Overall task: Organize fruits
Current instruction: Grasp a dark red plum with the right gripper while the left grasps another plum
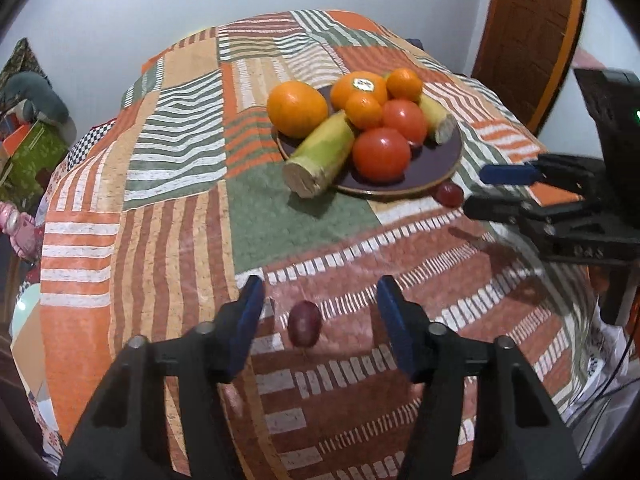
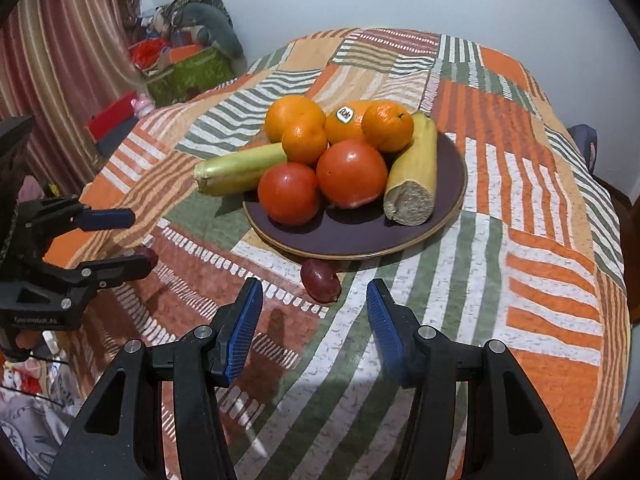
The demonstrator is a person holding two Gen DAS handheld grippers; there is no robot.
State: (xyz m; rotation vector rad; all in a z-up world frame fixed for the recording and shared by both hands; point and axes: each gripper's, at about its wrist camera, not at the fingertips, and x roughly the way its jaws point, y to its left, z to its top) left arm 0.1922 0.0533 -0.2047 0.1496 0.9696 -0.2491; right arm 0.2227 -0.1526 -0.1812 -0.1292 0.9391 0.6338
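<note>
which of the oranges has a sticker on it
The orange at the back of the plate, wedged between the two small mandarins, has the white oval sticker on top. The big orange to its left is bare.

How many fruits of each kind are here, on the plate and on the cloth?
Oranges: 4, first, on the plate
Red round fruits: 2, first, on the plate
Yellow-green long pieces: 2, first, on the plate
Dark red small fruits: 2, one, on the cloth
Total: 10
</note>
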